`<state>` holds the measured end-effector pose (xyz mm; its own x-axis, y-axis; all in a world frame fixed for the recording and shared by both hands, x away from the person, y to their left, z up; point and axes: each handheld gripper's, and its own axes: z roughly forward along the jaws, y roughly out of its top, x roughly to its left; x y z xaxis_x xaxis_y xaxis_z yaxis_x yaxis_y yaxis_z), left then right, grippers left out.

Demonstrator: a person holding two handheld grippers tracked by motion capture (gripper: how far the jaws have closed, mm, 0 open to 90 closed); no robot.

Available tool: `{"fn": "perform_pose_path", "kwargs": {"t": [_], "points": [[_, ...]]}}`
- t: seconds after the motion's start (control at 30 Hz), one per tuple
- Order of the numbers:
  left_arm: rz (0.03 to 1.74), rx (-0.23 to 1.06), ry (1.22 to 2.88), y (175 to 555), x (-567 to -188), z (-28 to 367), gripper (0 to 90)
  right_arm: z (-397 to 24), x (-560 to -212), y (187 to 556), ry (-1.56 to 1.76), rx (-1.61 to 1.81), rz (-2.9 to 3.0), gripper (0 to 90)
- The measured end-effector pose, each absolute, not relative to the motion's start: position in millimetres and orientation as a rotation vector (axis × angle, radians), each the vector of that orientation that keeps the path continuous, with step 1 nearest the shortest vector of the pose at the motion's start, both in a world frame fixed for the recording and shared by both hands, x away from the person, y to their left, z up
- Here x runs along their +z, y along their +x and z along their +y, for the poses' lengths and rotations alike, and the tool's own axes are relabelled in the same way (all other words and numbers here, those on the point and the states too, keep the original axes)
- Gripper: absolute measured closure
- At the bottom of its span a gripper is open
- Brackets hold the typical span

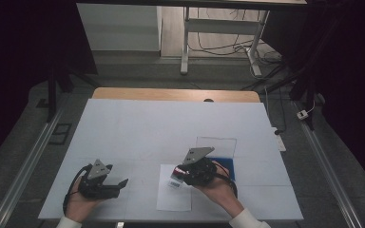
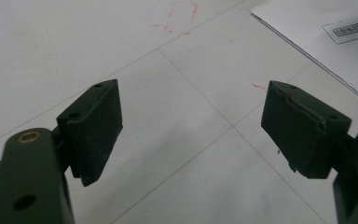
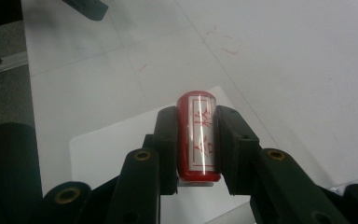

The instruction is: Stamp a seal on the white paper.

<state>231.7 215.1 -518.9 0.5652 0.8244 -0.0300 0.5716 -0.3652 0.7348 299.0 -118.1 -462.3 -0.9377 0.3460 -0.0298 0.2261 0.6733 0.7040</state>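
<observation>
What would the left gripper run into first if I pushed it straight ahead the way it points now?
Probably only the bare white table surface: the open left gripper points down at it with nothing between. The sheet of paper lies off to one side of that line.

Between the right gripper's (image 3: 196, 144) jaws, the red cylinder's (image 3: 196, 140) lower end is hidden behind the pads; its red markings stay too blurred to read; beyond the left gripper's (image 2: 191, 126) right jaw, the paper sheet (image 2: 317, 28) runs off the picture's edge, its small label (image 2: 349, 31) illegible.
</observation>
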Motion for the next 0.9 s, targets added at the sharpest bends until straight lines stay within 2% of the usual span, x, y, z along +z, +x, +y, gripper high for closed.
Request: {"fn": "perform_pose_path", "kwargs": {"t": [0.53,0.9], "points": [[1.109,0.451,2.081,231.3,-518.2,214.9,20.7,-132.7,-448.3,300.0,0.490,1.152,2.674,69.8],[1.103,0.453,2.084,233.0,-517.5,215.0,20.7,-164.0,-430.7,306.9,0.558,1.198,2.594,69.8]]}}
